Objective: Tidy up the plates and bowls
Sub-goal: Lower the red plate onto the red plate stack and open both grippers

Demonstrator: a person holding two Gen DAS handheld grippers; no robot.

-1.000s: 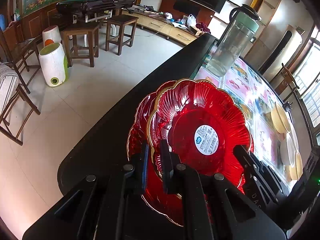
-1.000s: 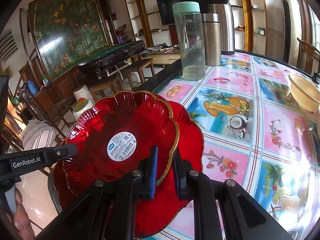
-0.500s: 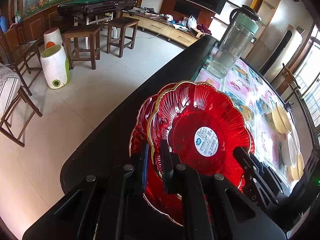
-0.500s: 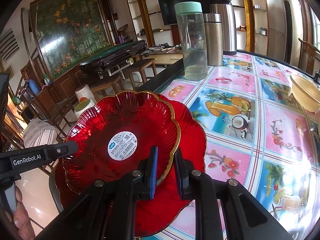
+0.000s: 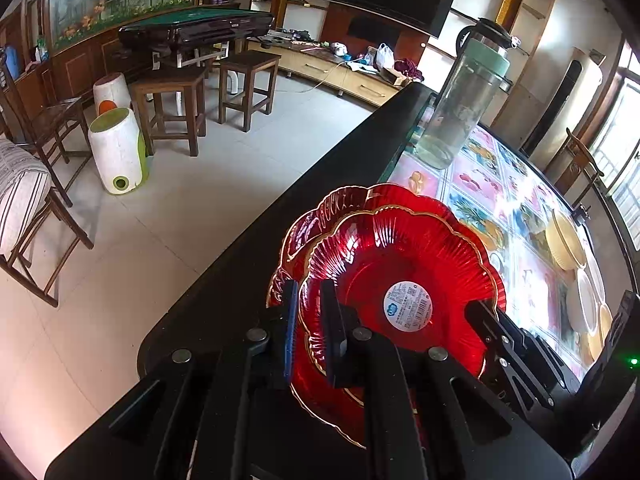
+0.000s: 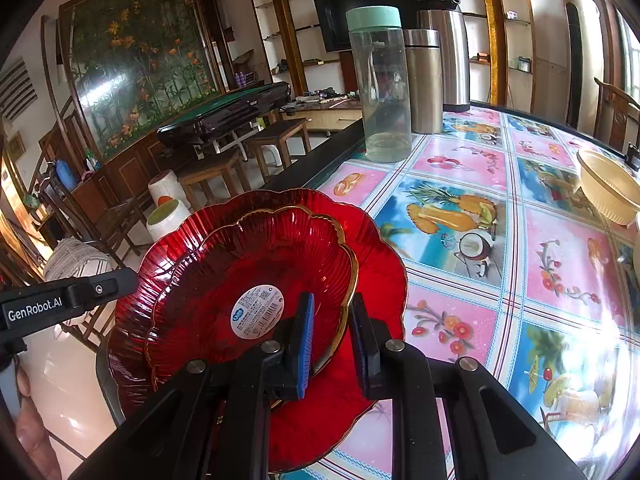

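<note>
Gripping the near rim of the upper red plate [image 5: 400,280], the left hand-held gripper [image 5: 310,328] has one finger under that rim and one on its inner face. In the left wrist view the plate is scalloped, ribbed glass-like red with a gilt edge and a round white barcode sticker [image 5: 408,305] at centre, face up, roughly level. It sits above a second, larger red plate [image 5: 320,216] at the bench's [image 5: 248,272] near left corner. Far right lie cream bowls [image 5: 564,240].

Right wrist view: the right hand-held gripper [image 6: 332,340] brackets the same upper plate's right rim; I cannot tell whether its pads actually touch the rim. A clear bottle [image 6: 384,92] with mint lid stands far on the fruit-print cloth [image 6: 520,240].
</note>
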